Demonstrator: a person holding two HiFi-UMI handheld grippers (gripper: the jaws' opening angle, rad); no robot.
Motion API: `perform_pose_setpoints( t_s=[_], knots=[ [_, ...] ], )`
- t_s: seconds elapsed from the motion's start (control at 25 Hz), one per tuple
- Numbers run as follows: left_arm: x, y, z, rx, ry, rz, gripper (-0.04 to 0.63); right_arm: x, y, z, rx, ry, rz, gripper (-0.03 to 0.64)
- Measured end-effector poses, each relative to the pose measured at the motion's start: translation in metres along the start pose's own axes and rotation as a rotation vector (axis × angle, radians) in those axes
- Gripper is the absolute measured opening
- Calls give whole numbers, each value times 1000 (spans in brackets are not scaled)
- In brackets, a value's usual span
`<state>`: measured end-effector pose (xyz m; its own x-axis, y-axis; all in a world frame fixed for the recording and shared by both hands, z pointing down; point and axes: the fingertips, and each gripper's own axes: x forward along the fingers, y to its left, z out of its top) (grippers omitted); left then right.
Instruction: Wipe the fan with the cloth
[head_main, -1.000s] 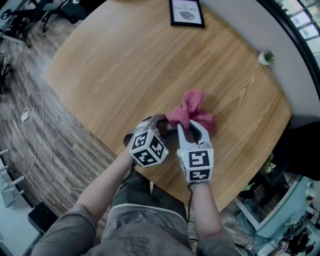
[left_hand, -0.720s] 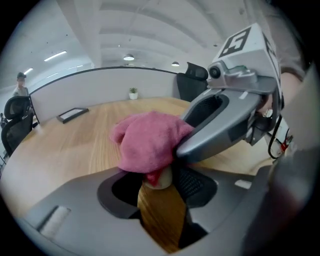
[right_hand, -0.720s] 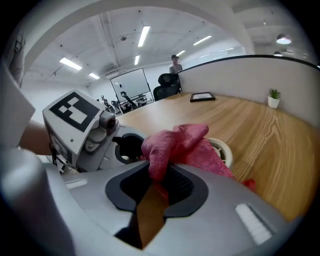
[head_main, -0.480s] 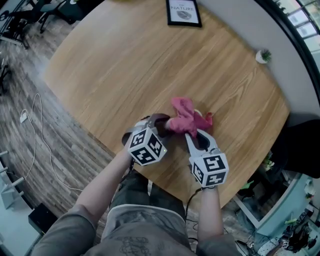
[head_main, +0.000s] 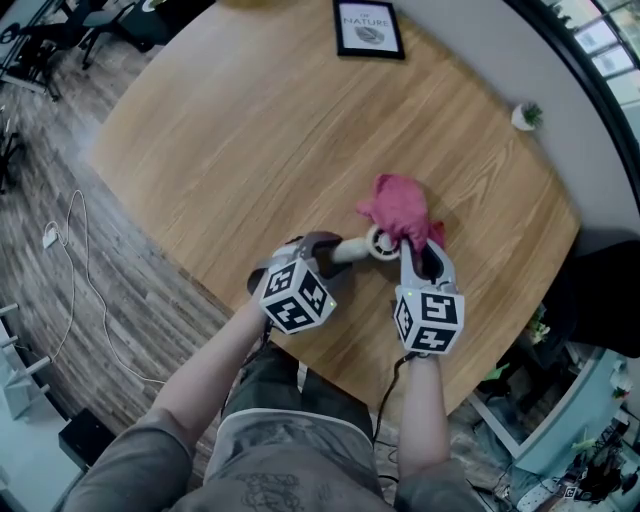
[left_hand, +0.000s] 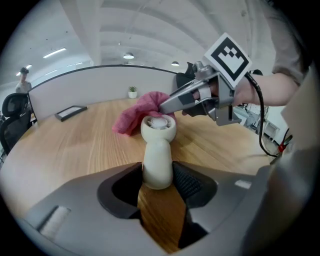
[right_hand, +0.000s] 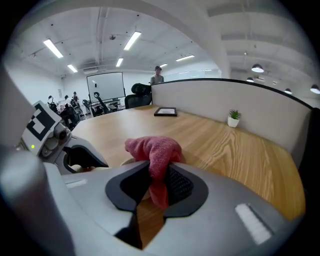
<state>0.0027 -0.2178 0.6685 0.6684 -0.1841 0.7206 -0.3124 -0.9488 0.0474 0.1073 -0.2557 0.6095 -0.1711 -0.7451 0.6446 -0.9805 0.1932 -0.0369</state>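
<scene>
A small cream hand fan (head_main: 362, 247) lies level just above the round wooden table (head_main: 230, 130). My left gripper (head_main: 322, 250) is shut on its handle (left_hand: 158, 167), and its round head (left_hand: 158, 126) points away toward the cloth. The pink cloth (head_main: 400, 207) is bunched just beyond the fan's head and touches its far side. My right gripper (head_main: 417, 246) is shut on a fold of the cloth (right_hand: 156, 152), which hangs down between the jaws. In the left gripper view the right gripper (left_hand: 169, 104) reaches in from the right, behind the fan head.
A black-framed picture (head_main: 369, 27) lies at the table's far edge. A small potted plant (head_main: 527, 115) stands by the grey curved partition (head_main: 480, 60). The near table edge runs under my hands. A white cable (head_main: 80, 270) trails on the floor to the left.
The right gripper carried the cloth off the fan and to the right, uncovering the fan's head. The left gripper and the fan stayed still.
</scene>
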Motion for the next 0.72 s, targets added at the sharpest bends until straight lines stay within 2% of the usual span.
perform_pose_setpoints(
  t_s=[0.2, 0.32, 0.48, 0.6, 0.72],
  knots=[
    [0, 2, -1, -9, 5, -5, 193, 5, 43, 1, -91, 2, 74, 84],
    [1, 1, 0, -17, 3, -12, 193, 6, 73, -3, -114, 29, 177, 84],
    [-1, 1, -2, -23, 7, -23, 193, 5, 116, -20, -230, 128, 315, 84],
    [0, 1, -3, -12, 7, -24, 193, 1, 123, -31, -244, 178, 378, 78],
    [1, -1, -2, -22, 7, -30, 193, -5, 110, -37, -238, 225, 376, 80]
  ],
)
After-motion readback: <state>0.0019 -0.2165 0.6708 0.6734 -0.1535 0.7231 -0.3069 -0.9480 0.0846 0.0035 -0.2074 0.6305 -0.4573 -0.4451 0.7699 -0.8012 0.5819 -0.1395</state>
